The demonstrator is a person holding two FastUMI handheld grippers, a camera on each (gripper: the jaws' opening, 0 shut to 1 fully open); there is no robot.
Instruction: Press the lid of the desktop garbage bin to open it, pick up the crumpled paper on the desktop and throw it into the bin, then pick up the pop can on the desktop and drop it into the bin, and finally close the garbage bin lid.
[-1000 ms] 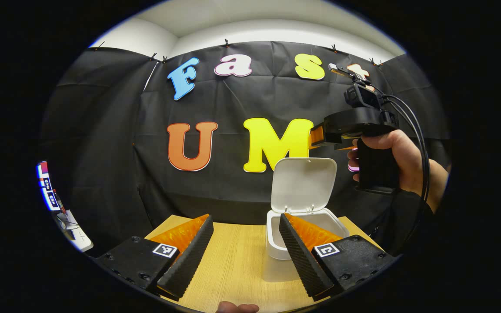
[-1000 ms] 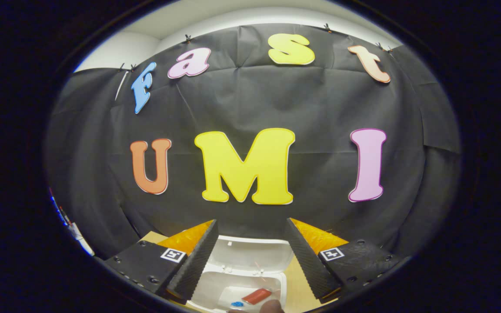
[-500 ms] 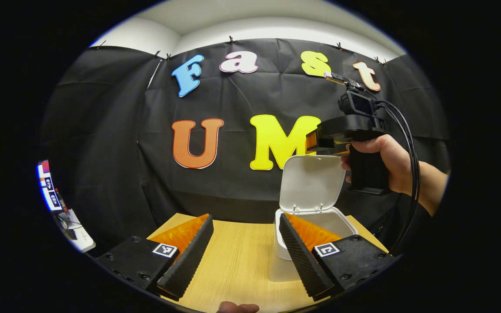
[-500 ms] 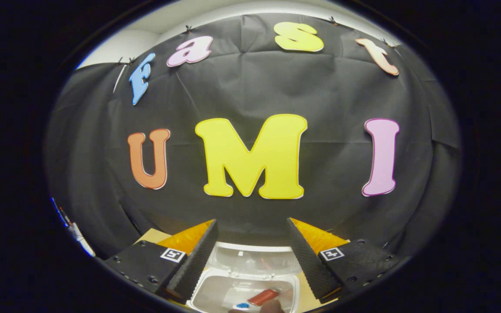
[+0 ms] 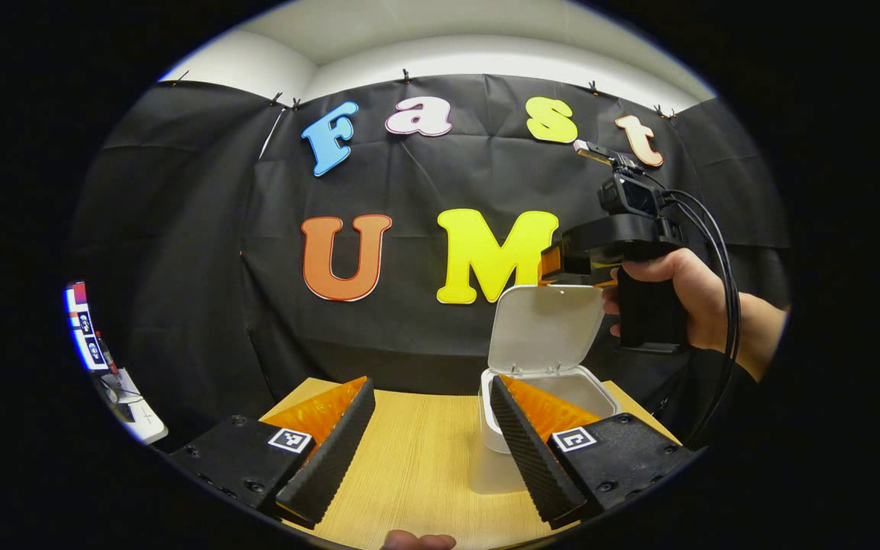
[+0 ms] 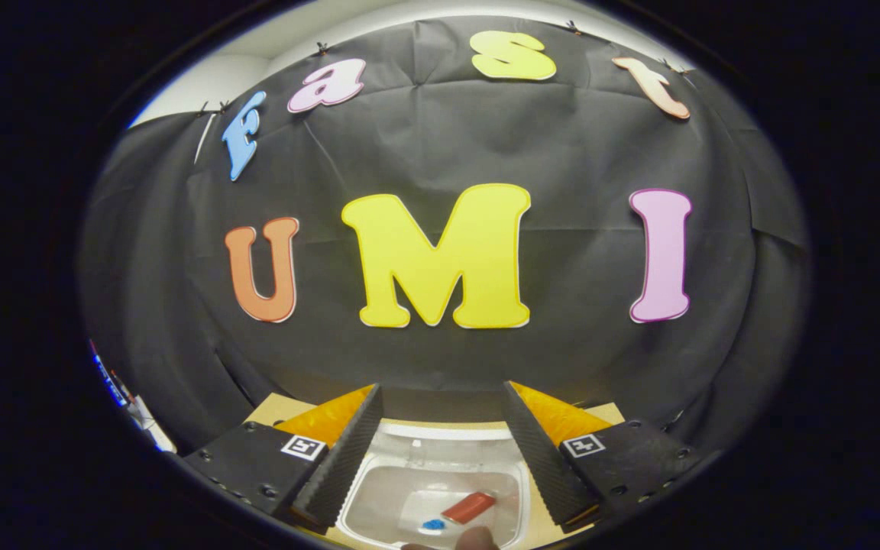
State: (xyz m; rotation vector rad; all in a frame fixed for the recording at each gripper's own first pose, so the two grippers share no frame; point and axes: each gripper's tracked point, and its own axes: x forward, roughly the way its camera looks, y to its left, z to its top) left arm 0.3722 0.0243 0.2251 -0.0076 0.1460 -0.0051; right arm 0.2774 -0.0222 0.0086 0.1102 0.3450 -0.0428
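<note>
The white bin (image 5: 488, 428) stands on the wooden table (image 5: 417, 466) with its lid (image 5: 543, 328) raised and leaning a little forward. In the left gripper view my left gripper (image 5: 432, 451) hangs open and empty just in front of the bin. Farther off, my right gripper (image 5: 554, 261) sits at the lid's top edge, held by a hand (image 5: 684, 294). In the right gripper view the right gripper (image 6: 440, 451) is open and looks down over the lid (image 6: 448, 439) into the bin (image 6: 512, 496). A red pop can (image 6: 468, 507) and a small blue bit (image 6: 433, 524) lie inside.
Black cables (image 5: 724, 252) loop from the right gripper past the person's wrist. A screen and a white stand (image 5: 96, 344) sit beyond the table's far left. Bare wood (image 5: 409, 428) stretches left of the bin.
The right gripper has come down to the lid's top edge, and the lid has tipped slightly forward from upright. The left gripper has hardly moved.
</note>
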